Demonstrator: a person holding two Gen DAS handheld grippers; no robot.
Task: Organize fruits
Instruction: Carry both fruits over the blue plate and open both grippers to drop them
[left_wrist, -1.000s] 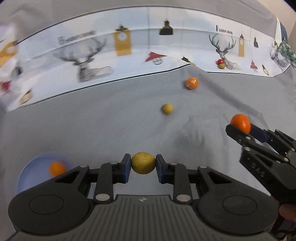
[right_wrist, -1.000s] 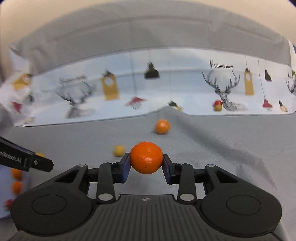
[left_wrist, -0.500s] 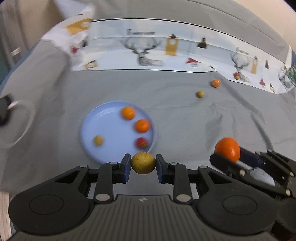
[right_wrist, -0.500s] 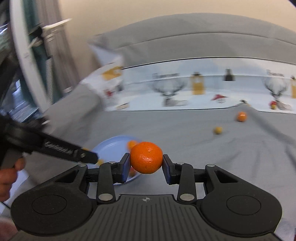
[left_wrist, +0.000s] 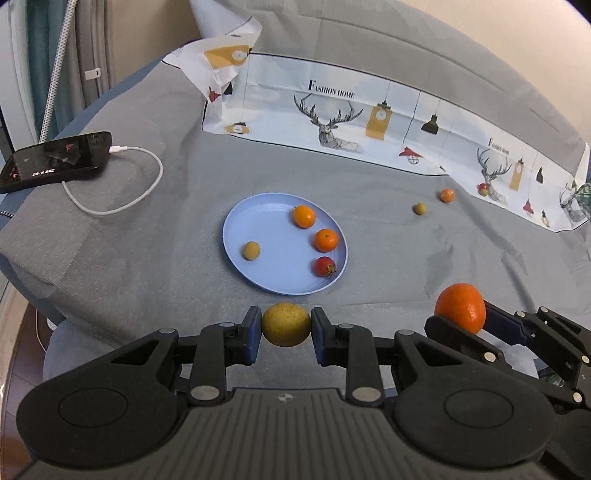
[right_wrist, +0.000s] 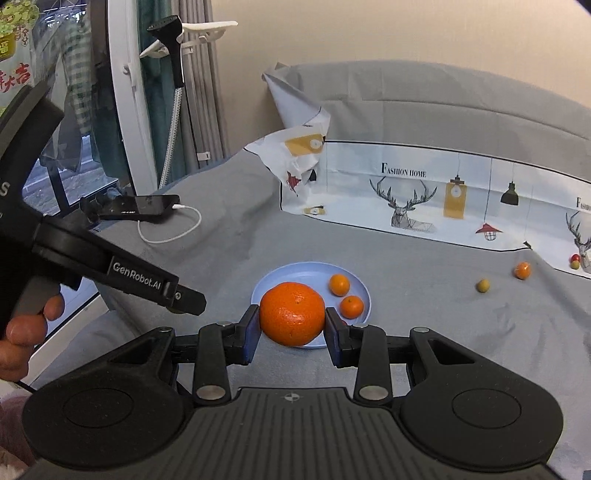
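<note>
My left gripper (left_wrist: 286, 325) is shut on a small yellow-green fruit (left_wrist: 286, 325), held just short of the near rim of a light blue plate (left_wrist: 258, 229). The plate holds two oranges (left_wrist: 304, 216), a red tomato (left_wrist: 325, 266) and a small yellow fruit (left_wrist: 251, 250). My right gripper (right_wrist: 291, 319) is shut on a large orange (right_wrist: 291, 318), in front of the same plate (right_wrist: 273, 280); that orange (left_wrist: 460, 307) also shows low at the right of the left wrist view. Farther right on the grey cloth lie a small yellow fruit (left_wrist: 419, 209) and an orange (left_wrist: 447, 195).
A phone (left_wrist: 55, 160) with a white cable (left_wrist: 122, 203) lies on the raised left part of the grey cover. A printed deer-pattern sheet (left_wrist: 369, 125) runs along the back, with small fruits (left_wrist: 483, 189) on it. A hand (right_wrist: 22, 332) holds the left gripper's handle.
Both grippers have swung left, away from the loose fruits and over to the blue plate, which now sits straight ahead. Each still grips its fruit.
</note>
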